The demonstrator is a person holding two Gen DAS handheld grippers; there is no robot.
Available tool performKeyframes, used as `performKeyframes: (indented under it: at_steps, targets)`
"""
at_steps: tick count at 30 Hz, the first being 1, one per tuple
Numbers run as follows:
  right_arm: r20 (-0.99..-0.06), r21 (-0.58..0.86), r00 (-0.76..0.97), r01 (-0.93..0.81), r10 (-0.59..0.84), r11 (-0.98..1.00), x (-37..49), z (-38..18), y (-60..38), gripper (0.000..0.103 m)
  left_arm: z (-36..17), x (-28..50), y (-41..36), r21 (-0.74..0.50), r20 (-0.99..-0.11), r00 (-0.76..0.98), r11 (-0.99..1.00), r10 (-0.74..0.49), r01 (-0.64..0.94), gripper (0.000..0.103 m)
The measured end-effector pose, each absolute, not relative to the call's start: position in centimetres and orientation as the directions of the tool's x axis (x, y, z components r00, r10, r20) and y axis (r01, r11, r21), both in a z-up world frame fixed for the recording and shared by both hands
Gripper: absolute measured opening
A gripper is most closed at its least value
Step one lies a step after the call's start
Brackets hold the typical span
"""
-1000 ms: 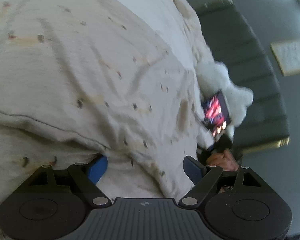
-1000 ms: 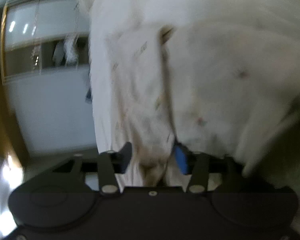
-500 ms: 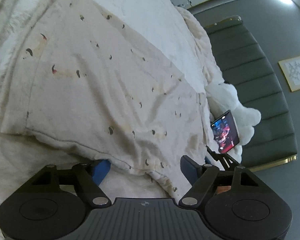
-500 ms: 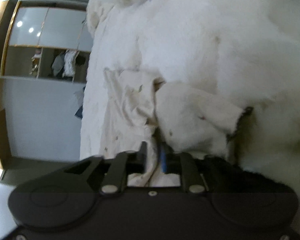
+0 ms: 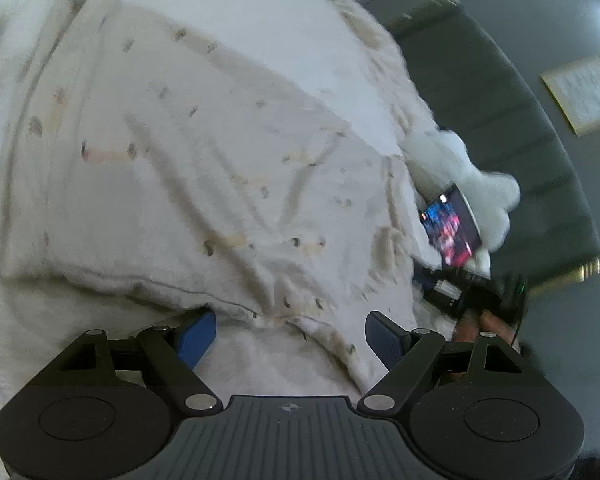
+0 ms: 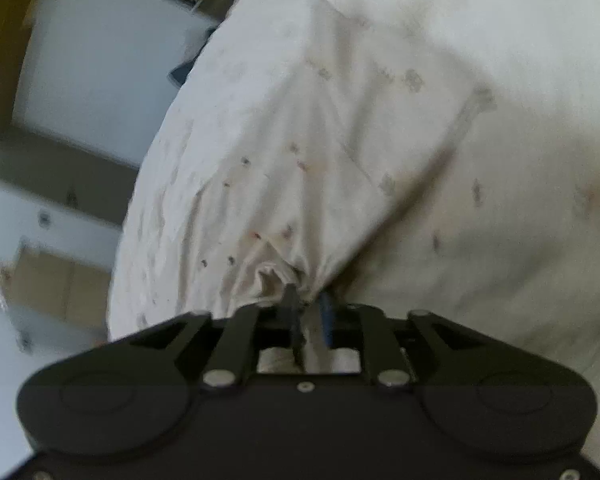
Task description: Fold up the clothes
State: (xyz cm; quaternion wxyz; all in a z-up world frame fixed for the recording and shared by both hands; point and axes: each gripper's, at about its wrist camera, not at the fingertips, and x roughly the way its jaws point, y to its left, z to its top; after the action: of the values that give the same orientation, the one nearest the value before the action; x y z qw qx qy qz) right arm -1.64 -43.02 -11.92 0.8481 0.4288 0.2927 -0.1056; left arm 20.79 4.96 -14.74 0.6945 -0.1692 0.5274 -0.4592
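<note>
"Where's the cream speckled cotton garment (image 5: 204,152)?"

"Spread on the fluffy white bed (image 5: 60,344). Right gripper (image 6: 308,316) pinches its bunched corner; left gripper (image 5: 288,332), jaws wide, straddles the near hem."

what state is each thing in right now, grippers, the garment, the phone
left gripper: open, fingers either side of the garment's hem, not clamping it
right gripper: shut on a bunched bit of the garment
printed garment: spread out on the white fluffy blanket, wrinkled, one part pulled taut toward the right gripper
phone: screen lit, lying at the garment's edge
</note>
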Motion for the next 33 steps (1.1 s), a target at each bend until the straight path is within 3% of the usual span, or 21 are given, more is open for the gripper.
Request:
performKeyframes:
  at_steps: [2,4,7,11,15,20,21,23,25,27,30,33]
  targets:
    - [-0.601,0.602,0.797,0.404,0.057,0.689,-0.9,-10.0,-43.7,0.022,-12.7,21.0,6.5,-0.710,-0.530,0.070,0.488,-0.845,0.509,0.078]
    - [-0.605,0.550,0.796,0.392,0.029,0.738,0.8,-8.9,-45.1,0.056,-11.1,21.6,8.3,-0.709,-0.470,0.147,0.471,-0.871,0.525,0.084]
    - [-0.593,0.500,0.805,0.401,-0.034,0.767,4.8,-8.9,-48.4,0.059,-10.2,25.9,11.8,-0.751,-0.364,0.412,0.525,-0.835,0.401,0.084]
    - [-0.569,0.431,0.814,0.416,-0.117,0.801,10.1,-8.9,-52.7,0.059,-10.7,31.2,13.3,-0.742,-0.394,0.583,0.620,-0.710,0.253,0.084]
    - [-0.566,0.469,0.820,0.402,-0.082,0.786,12.9,-10.6,-54.1,0.061,-12.9,36.1,11.5,-0.683,-0.499,0.560,0.698,-0.661,0.216,0.084]
    - [-0.561,0.535,0.826,0.409,-0.052,0.739,14.1,-13.1,-54.9,0.063,-15.7,37.7,6.1,-0.552,-0.620,0.467,0.774,-0.630,0.311,0.083]
    - [-0.559,0.544,0.828,0.410,-0.048,0.732,14.4,-13.4,-55.1,0.063,-15.9,37.7,5.2,-0.543,-0.626,0.456,0.773,-0.633,0.328,0.083]
    - [-0.556,0.571,0.831,0.400,-0.022,0.717,14.6,-14.1,-55.3,0.054,-16.3,37.9,3.4,-0.521,-0.640,0.436,0.774,-0.633,0.361,0.065]
    - [-0.554,0.589,0.832,0.383,0.010,0.712,15.1,-14.7,-55.6,0.022,-16.7,38.1,1.7,-0.470,-0.676,0.424,0.796,-0.603,0.382,0.008]
    - [-0.551,0.585,0.834,0.375,0.014,0.719,15.5,-15.1,-55.8,0.008,-16.8,38.1,0.8,-0.434,-0.682,0.438,0.806,-0.586,0.403,0.008]
    - [-0.538,0.550,0.843,0.368,-0.019,0.749,15.4,-14.8,-56.0,0.005,-15.7,38.0,1.2,-0.352,-0.656,0.566,0.866,-0.500,0.356,0.007]
    - [-0.525,0.554,0.848,0.400,-0.067,0.730,14.9,-14.9,-57.0,0.005,-15.7,38.0,3.0,-0.396,-0.623,0.627,0.880,-0.468,0.263,0.007]
